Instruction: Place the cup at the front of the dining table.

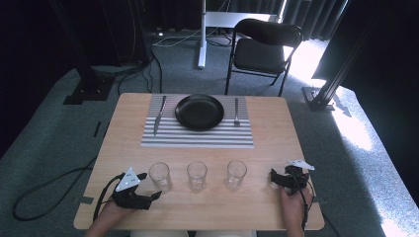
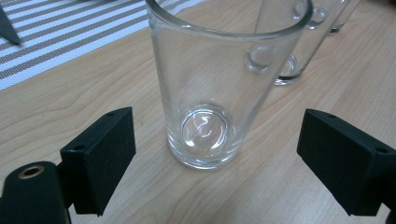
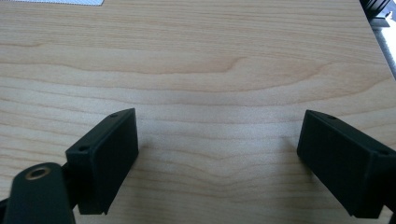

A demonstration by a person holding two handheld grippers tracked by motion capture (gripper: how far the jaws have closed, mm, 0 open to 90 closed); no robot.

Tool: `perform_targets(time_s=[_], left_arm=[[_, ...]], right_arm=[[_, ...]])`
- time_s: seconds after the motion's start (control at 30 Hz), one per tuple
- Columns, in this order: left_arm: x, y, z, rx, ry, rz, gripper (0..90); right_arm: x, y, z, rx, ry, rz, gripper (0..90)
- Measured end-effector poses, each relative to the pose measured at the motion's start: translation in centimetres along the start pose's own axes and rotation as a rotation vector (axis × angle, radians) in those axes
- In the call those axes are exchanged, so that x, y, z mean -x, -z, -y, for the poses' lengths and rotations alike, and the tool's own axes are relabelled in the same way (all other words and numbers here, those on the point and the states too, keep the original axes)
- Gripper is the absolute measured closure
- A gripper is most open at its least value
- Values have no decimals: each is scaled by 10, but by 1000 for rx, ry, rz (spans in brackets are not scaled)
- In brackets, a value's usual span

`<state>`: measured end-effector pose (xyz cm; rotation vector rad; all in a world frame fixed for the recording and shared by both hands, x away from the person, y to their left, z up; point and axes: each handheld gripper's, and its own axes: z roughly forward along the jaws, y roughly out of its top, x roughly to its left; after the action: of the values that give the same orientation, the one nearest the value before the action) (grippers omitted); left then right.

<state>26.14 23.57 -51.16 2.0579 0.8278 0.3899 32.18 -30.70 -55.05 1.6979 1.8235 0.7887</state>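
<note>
Left gripper (image 2: 212, 163) jaws spread, flanking leftmost drinking glass (image 2: 219, 88) on table (image 2: 70, 112) without touching; an off-centre squeeze could tip it (slick glass). Right gripper (image 3: 217, 163) open, empty.

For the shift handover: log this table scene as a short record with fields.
work in hand: left hand-held gripper lined up on the nearest glass
left jaws: open, one either side of the glass base, pads not touching it
right hand-held gripper: open over bare table, nothing between the jaws
glasses: three in a row near the front edge, all upright and empty; middle glass, right glass
place setting: striped mat with black plate, knife left of it, fork right
</note>
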Motion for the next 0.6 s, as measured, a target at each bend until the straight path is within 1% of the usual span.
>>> perform_targets(time_s=[0.07, 0.2, 0.27, 0.43, 0.47, 0.5, 0.53, 0.57, 0.6], left_arm=[[0, -2, -1, 0, 8, 2, 120], [1, -8, -4, 11, 30, -19, 115], [1, -10, -4, 13, 37, -13, 114], [4, -15, -8, 52, 39, -6, 110], [5, -15, -8, 72, 35, -19, 110], [5, -16, -9, 83, 43, -18, 111], [6, -17, -10, 89, 45, -21, 111], [7, -18, -11, 97, 40, -37, 111], [7, -19, -12, 103, 47, -39, 111]], right_arm=[[0, 0, 0, 0, 0, 0, 120], [0, 0, 0, 0, 0, 0, 120], [0, 0, 0, 0, 0, 0, 120], [0, 0, 0, 0, 0, 0, 120], [0, 0, 0, 0, 0, 0, 120], [0, 0, 0, 0, 0, 0, 120], [0, 0, 0, 0, 0, 0, 120], [0, 0, 0, 0, 0, 0, 120], [0, 0, 0, 0, 0, 0, 120]])
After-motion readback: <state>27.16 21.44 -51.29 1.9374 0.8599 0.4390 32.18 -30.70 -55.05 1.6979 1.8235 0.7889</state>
